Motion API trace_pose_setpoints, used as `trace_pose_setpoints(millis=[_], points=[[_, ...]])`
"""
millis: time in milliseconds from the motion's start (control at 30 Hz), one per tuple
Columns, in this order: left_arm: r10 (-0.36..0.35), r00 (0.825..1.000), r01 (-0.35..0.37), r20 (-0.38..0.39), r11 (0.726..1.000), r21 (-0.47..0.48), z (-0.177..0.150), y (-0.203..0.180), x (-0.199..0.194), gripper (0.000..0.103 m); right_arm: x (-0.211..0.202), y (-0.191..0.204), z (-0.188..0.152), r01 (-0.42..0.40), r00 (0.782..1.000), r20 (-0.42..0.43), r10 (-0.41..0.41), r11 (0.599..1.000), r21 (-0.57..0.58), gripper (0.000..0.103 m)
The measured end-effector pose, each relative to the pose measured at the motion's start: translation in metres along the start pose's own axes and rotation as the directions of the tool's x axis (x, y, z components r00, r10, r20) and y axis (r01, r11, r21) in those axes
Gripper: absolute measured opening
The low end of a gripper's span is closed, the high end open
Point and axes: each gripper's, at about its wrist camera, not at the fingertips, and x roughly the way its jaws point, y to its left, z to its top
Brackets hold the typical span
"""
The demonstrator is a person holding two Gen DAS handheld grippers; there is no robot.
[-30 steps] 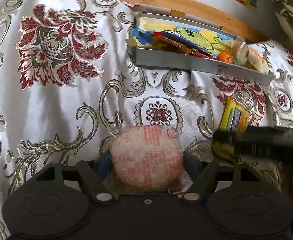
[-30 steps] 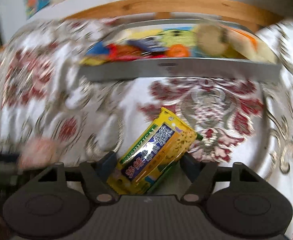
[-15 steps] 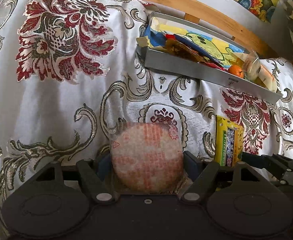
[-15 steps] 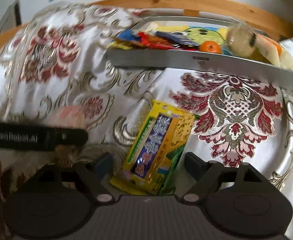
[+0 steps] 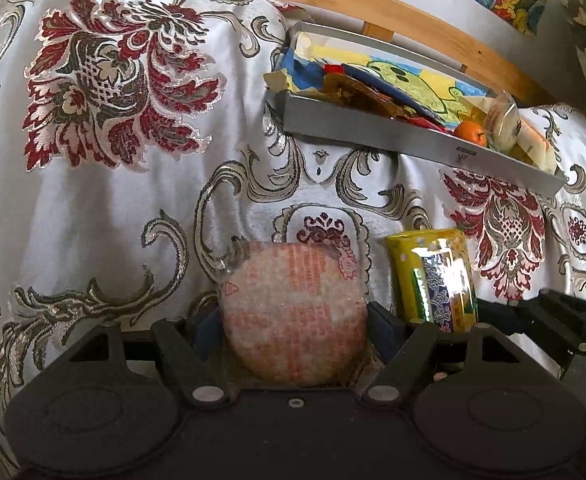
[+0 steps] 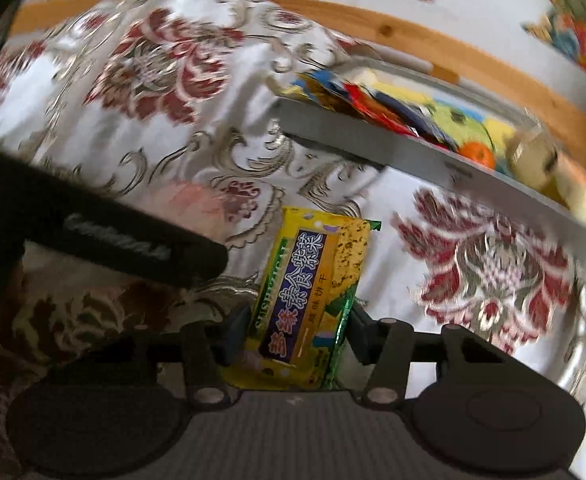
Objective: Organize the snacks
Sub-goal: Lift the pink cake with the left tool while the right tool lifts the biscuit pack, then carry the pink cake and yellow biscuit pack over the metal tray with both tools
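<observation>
Left gripper (image 5: 293,320) grips the round cake (image 5: 293,316); right gripper (image 6: 293,332) grips the yellow packet (image 6: 305,300), both above the cloth (tray (image 5: 393,136) beyond). Carry them level, clear its near wall, then release.

Yellow packet (image 6: 309,304), red-floral white cloth (image 5: 105,168)

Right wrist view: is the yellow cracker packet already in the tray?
No. The yellow cracker packet sits between the right gripper fingers, over the tablecloth short of the tray.
</observation>
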Motion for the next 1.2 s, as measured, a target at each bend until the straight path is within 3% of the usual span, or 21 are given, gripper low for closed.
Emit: trace_pose_setpoints(millis=[100,400,567,767,967,1067,1200], points=[[0.007,1.0,-0.007,-0.009,1.0,0.028,-0.001,-0.002,0.002,0.078,0.001,0.005,-0.001,0.02,1.0,-0.002,-0.02,0.999,-0.042,0.056],[0.027,1.0,-0.026,-0.009,0.997,0.068,-0.002,-0.006,0.004,0.076,0.007,-0.01,-0.002,-0.02,0.999,-0.03,0.022,0.998,0.064,0.062],[0.024,1.0,-0.025,0.02,0.998,0.055,-0.002,-0.004,0.002,0.074,0.003,0.0,-0.002,0.003,1.0,-0.003,-0.003,1.0,-0.014,0.053],[0.043,0.993,-0.055,0.108,0.992,0.11,-0.003,-0.013,-0.005,0.074,-0.002,0.021,-0.004,0.139,0.99,0.066,-0.127,0.967,-0.215,0.051],[0.053,0.982,-0.074,0.183,0.991,0.109,0.0,-0.016,-0.014,0.074,-0.002,0.035,-0.012,0.285,0.958,0.153,-0.244,0.881,-0.377,0.051],[0.055,0.978,-0.075,0.203,0.993,0.092,0.002,-0.015,-0.016,0.074,-0.005,0.035,-0.012,0.346,0.937,0.2,-0.288,0.849,-0.399,0.051],[0.054,0.973,-0.072,0.226,0.995,0.07,0.008,-0.015,-0.021,0.074,-0.01,0.025,-0.004,0.401,0.912,0.24,-0.333,0.845,-0.354,0.051]])
